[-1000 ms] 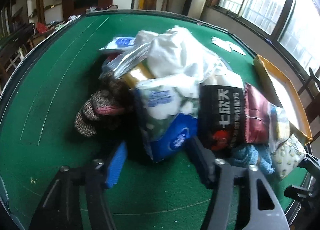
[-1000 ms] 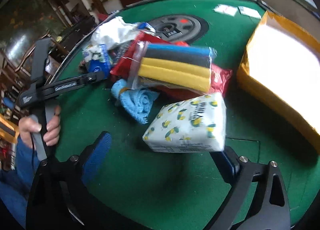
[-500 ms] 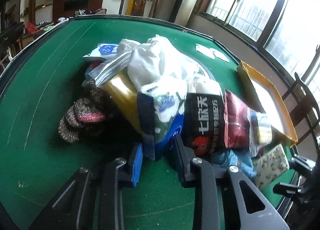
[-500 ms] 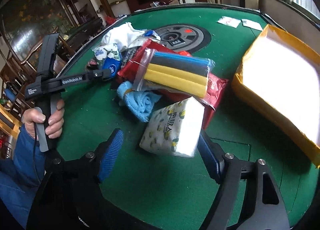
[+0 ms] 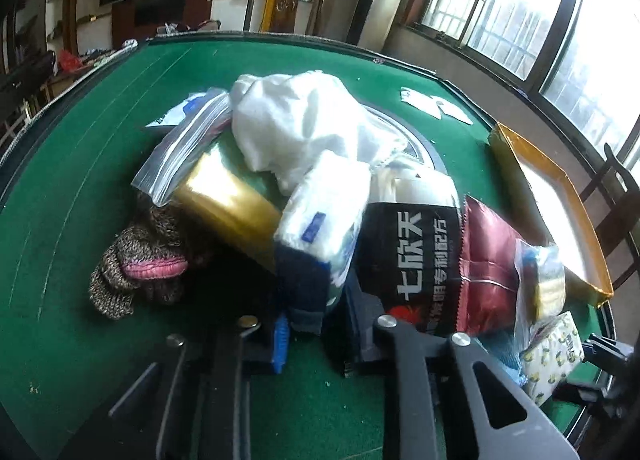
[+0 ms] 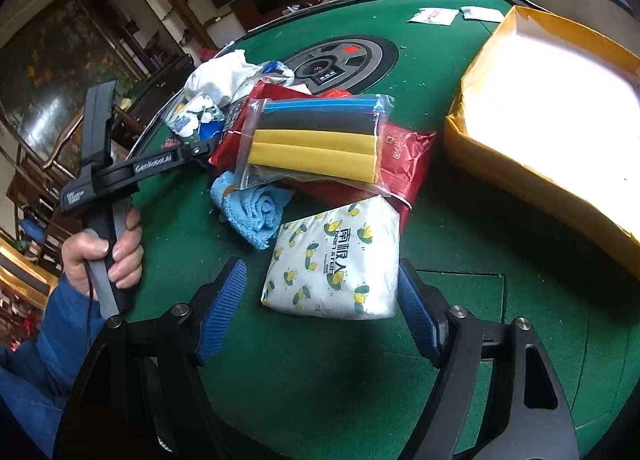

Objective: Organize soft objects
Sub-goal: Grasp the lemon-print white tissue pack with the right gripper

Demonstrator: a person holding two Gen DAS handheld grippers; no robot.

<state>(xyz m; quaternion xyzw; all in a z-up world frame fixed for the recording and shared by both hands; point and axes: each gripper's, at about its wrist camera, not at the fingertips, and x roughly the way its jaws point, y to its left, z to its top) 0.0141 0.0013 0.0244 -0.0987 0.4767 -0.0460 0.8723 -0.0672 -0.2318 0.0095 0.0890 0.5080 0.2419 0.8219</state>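
A heap of soft goods lies on the green felt table (image 5: pixel 80 164). My left gripper (image 5: pixel 316 336) is shut on the dark blue end of a blue-and-white tissue pack (image 5: pixel 324 212) at the heap's near side. In the right wrist view a hand holds that left gripper (image 6: pixel 206 148) against the heap's left. My right gripper (image 6: pixel 320 280) straddles a lemon-print tissue pack (image 6: pixel 336 260) and its jaws are closing. The right pad (image 6: pixel 416 308) touches the pack; the left pad (image 6: pixel 224 300) stands a little apart from it.
Around the held pack are a white cloth (image 5: pixel 296 124), a gold pack (image 5: pixel 228 204), a knit glove (image 5: pixel 132 268), a black pack (image 5: pixel 412 260) and a red pack (image 5: pixel 488 256). A bag of sponges (image 6: pixel 316 140) and a blue towel (image 6: pixel 256 212) lie behind the lemon pack. An open yellow box (image 6: pixel 500 148) stands right.
My left jaws went from wide apart to shut on the blue-and-white tissue pack. My right jaws narrowed around the lemon-print pack, which now lies lengthwise between them.
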